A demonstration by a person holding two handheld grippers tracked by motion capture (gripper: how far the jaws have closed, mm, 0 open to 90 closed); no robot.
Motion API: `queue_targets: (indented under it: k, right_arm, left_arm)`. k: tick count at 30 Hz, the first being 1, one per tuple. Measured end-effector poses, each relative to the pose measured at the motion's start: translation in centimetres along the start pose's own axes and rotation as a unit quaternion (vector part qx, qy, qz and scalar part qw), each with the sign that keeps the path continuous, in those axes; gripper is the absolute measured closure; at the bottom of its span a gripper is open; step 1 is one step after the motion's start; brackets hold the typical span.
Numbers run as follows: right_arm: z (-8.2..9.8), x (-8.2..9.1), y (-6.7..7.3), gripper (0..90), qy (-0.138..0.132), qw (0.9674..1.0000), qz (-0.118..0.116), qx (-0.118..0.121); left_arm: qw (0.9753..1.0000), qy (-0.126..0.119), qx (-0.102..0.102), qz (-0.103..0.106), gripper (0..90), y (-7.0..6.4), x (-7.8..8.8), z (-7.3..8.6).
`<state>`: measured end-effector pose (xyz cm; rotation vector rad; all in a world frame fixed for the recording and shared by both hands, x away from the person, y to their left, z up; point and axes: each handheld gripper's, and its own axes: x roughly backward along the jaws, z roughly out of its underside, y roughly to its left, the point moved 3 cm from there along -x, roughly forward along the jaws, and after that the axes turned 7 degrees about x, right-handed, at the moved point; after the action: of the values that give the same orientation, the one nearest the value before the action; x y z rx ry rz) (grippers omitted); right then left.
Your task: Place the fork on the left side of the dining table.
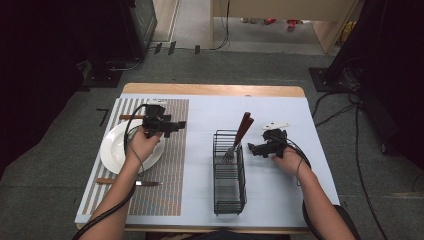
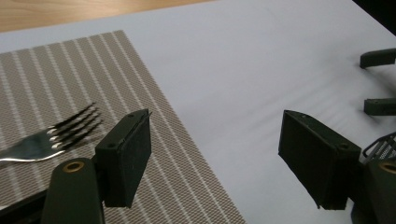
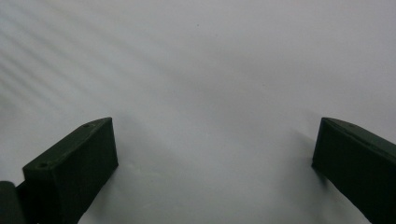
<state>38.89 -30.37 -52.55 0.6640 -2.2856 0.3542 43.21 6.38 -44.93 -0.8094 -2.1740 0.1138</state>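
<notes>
Fork (image 2: 51, 140) tines lay on the placemat just outside the left gripper (image 2: 215, 140), beside one jaw rather than between the two, with nothing held. Those jaws stood wide apart over bare mat and cloth. In the high view the left gripper (image 1: 181, 123) pointed right, toward the basket, so the fork sat behind and to the left of its tips. The fork's long axis ran left to right along the far edge of the mat, its brown wooden handle (image 1: 131, 117) to the left beyond the plate. The left hand was by far the nearer to it.

The right gripper (image 1: 251, 148) rested low on the cloth just right of the basket, its jaws (image 3: 215, 154) also wide and empty.

The fork's head was bright, smooth metal with four slim tines. The placemat (image 1: 170, 165) was a woven, brown-and-cream striped rectangle. A round, glossy white plate (image 1: 112, 150) lay on its left part, and a wood-handled knife (image 1: 127, 182) lay near of the plate. The basket (image 1: 229, 185) was black wire, long and narrow, with more wooden-handled cutlery (image 1: 243, 127) leaning at its far end. The tablecloth (image 1: 280, 115) was pale and smooth.
</notes>
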Motion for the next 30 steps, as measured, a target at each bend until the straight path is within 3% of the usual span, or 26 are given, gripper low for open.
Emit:
queue_targets:
  k: [5, 7, 17, 25, 30]
  right_arm:
    - [0.0, 0.0, 0.0, 0.0, 0.0, 1.0, 0.0, 0.0]
    - [0.0, 0.0, 0.0, 0.0, 0.0, 1.0, 0.0, 0.0]
    - [0.0, 0.0, 0.0, 0.0, 0.0, 1.0, 0.0, 0.0]
    - [0.0, 0.0, 0.0, 0.0, 0.0, 1.0, 0.0, 0.0]
    - [0.0, 0.0, 0.0, 0.0, 0.0, 1.0, 0.0, 0.0]
  left_arm:
    - [0.9996, 0.013, 0.005, 0.026, 25.9, -1.3, -1.7, 0.8]
    - [0.9995, 0.022, 0.005, 0.024, 25.6, -1.7, -2.3, 1.0]
    - [0.998, 0.046, -0.037, 0.024, 25.6, -4.0, -4.4, 2.3]
    - [0.9967, 0.06, -0.049, 0.026, 25.5, -4.6, -5.4, 3.1]
    - [0.9953, 0.072, -0.064, 0.016, 25.5, -4.7, -6.0, 3.5]
